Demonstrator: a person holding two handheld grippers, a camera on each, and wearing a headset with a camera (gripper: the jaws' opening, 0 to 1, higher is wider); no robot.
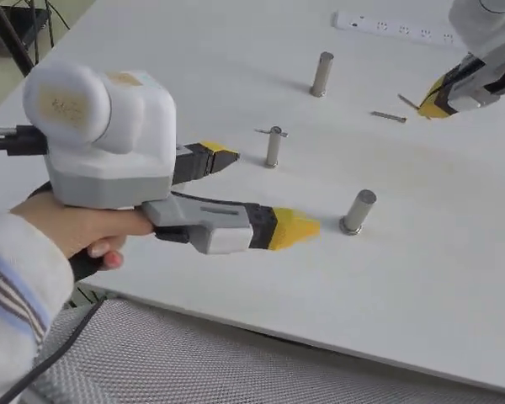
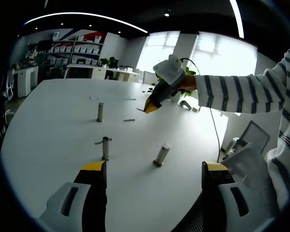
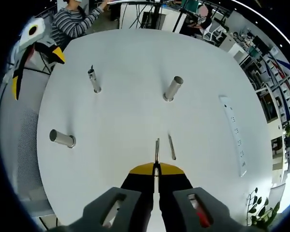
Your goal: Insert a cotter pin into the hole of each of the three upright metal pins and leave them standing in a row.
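The right tongs [image 3: 156,170] pinch a cotter pin [image 3: 157,147]; the left tongs [image 2: 154,174] gape empty. Best to meet the far pin [image 1: 321,74] at its hole square-on, pushing gently.

Yellow tips, black jaws on grey-white left gripper [image 1: 269,192] and right gripper [image 1: 429,108]; silver metal pins [image 1: 273,147]; grey cotter pin [image 3: 157,151]; white table [image 1: 194,50]; blue-striped white sleeve [image 1: 17,286].

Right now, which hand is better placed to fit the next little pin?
Right. The right gripper is shut on a cotter pin, near the bare far post. The left gripper is open and holds nothing.
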